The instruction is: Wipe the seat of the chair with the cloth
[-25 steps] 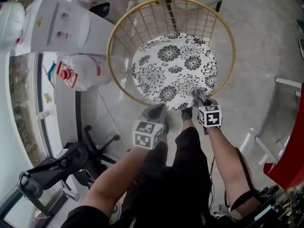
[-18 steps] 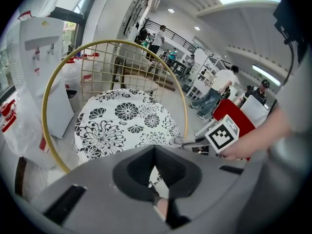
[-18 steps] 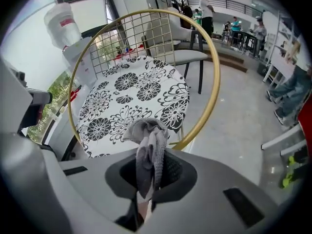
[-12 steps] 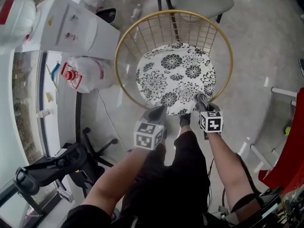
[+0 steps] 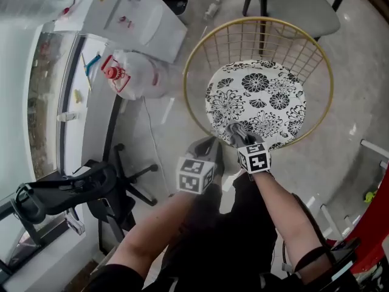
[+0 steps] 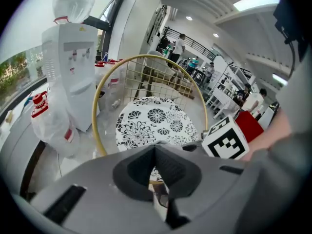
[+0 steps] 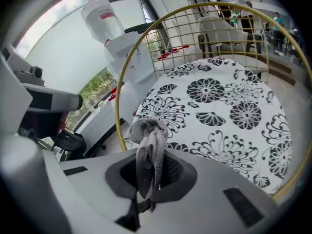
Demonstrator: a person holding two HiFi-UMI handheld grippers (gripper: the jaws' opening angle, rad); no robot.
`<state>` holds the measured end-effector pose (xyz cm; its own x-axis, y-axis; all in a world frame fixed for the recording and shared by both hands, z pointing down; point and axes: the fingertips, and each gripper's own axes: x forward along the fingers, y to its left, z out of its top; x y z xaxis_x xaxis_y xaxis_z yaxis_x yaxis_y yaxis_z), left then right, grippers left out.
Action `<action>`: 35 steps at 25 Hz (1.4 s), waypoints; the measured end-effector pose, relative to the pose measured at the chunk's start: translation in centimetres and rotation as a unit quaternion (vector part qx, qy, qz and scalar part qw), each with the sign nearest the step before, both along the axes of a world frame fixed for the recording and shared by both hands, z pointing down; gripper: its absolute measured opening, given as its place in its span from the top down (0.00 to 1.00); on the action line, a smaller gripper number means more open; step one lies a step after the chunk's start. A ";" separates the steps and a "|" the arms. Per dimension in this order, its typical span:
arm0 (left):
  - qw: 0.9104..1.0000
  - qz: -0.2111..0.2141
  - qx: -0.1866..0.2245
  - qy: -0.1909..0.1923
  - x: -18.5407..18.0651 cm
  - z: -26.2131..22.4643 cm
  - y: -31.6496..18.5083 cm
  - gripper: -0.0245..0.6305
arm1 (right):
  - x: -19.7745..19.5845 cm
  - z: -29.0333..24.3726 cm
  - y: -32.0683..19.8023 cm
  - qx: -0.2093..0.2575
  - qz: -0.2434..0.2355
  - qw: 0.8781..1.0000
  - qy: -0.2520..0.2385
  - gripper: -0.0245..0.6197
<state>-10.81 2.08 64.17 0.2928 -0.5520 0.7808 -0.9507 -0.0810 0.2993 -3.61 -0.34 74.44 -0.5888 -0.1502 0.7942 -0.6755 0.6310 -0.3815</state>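
The chair has a gold wire frame and a round white seat with black flowers. My right gripper is shut on a bunched grey cloth, which hangs at the seat's near-left edge. In the right gripper view the cloth sticks up from between the jaws, over the seat just inside the gold rim. My left gripper hovers outside the rim, in front of the chair, jaws together with nothing in them. Its own view shows the seat ahead.
A white water dispenser and a bagged water bottle stand left of the chair. A black office chair is at the near left, a grey chair behind, a red object at the right edge.
My right gripper has carried the cloth leftward along the near edge of the seat, from its near-right part to its near-left part. The left gripper stays in front of the rim.
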 end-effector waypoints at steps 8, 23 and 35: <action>1.000 -0.018 -0.011 -0.022 -3.5 1.1 1.0 0.95 | -6.0 1.6 -0.4 -0.013 -0.026 0.999 -0.028 0.93; 1.000 0.021 -0.017 0.004 1.7 2.4 -1.2 0.95 | 1.5 5.0 -2.5 -0.029 0.018 0.999 0.032 0.93; 0.997 0.067 -0.037 0.011 5.9 3.2 -2.2 0.95 | 9.7 5.7 -5.9 -0.033 0.108 0.991 0.067 0.93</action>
